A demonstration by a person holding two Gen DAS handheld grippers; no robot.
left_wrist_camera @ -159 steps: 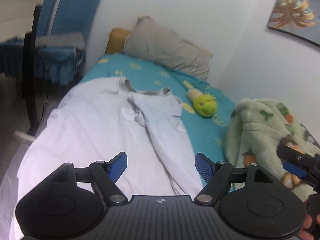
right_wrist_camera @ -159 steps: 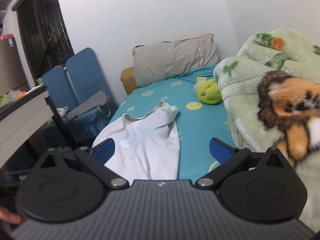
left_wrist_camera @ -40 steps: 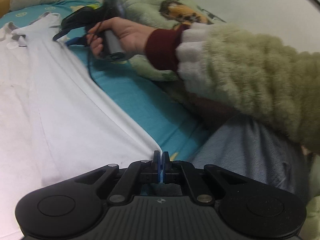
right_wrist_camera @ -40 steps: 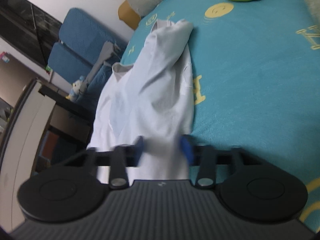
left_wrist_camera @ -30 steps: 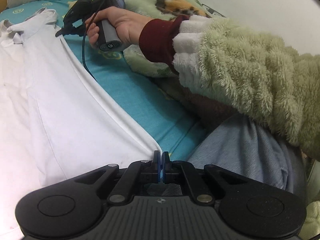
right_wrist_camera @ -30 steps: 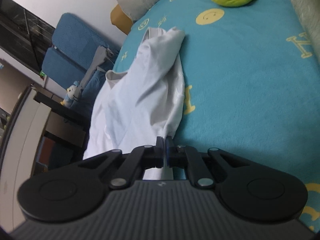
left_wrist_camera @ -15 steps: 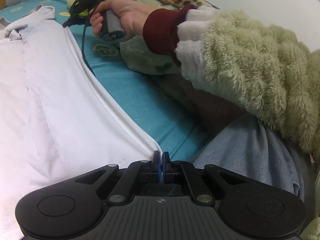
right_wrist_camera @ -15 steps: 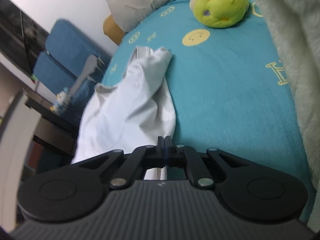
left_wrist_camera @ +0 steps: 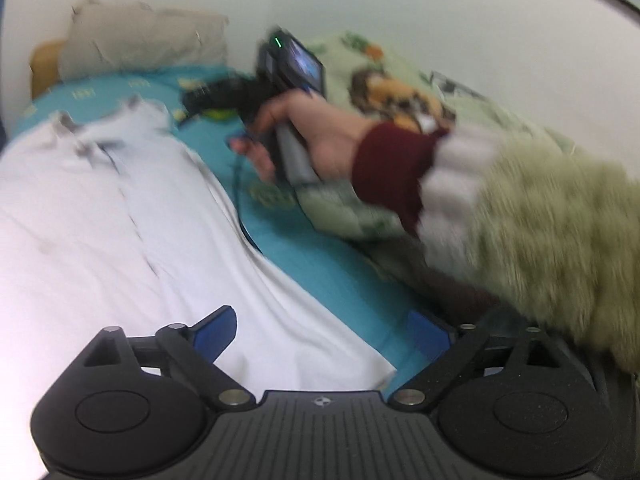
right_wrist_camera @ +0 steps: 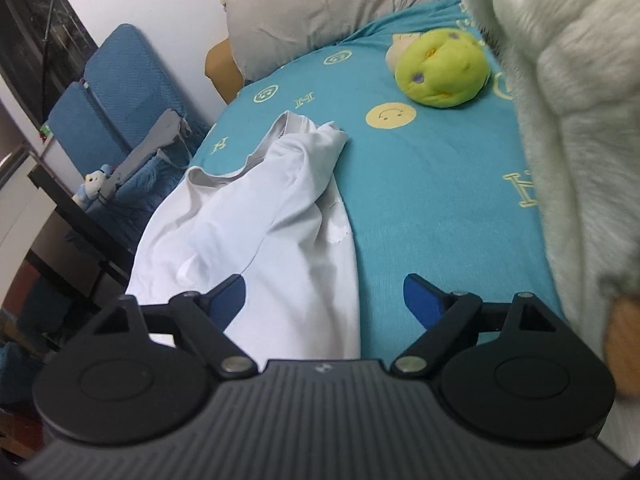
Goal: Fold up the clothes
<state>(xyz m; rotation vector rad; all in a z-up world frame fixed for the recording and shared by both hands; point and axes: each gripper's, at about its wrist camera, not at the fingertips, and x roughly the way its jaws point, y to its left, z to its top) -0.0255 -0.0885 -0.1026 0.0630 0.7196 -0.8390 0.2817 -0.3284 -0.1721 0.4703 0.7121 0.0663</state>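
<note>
A white shirt lies spread along the teal bed sheet, its folded edge running from near to far. My left gripper hovers over the near hem corner, its jaws opening, the cloth below them but not pinched. In the right wrist view the same white shirt lies with its grey collar and a folded sleeve toward the pillow. My right gripper hangs above its edge, jaws opening, gripping nothing. The left wrist view also shows the right gripper held in a hand with a red cuff.
A grey pillow and a green plush toy lie at the bed's head. A pale green printed blanket is piled along the wall side. Blue folding chairs and a dark desk edge stand beside the bed.
Both grippers were shut on the shirt's edge; both have since opened, let the cloth drop onto the bed, and lifted a little away from it.
</note>
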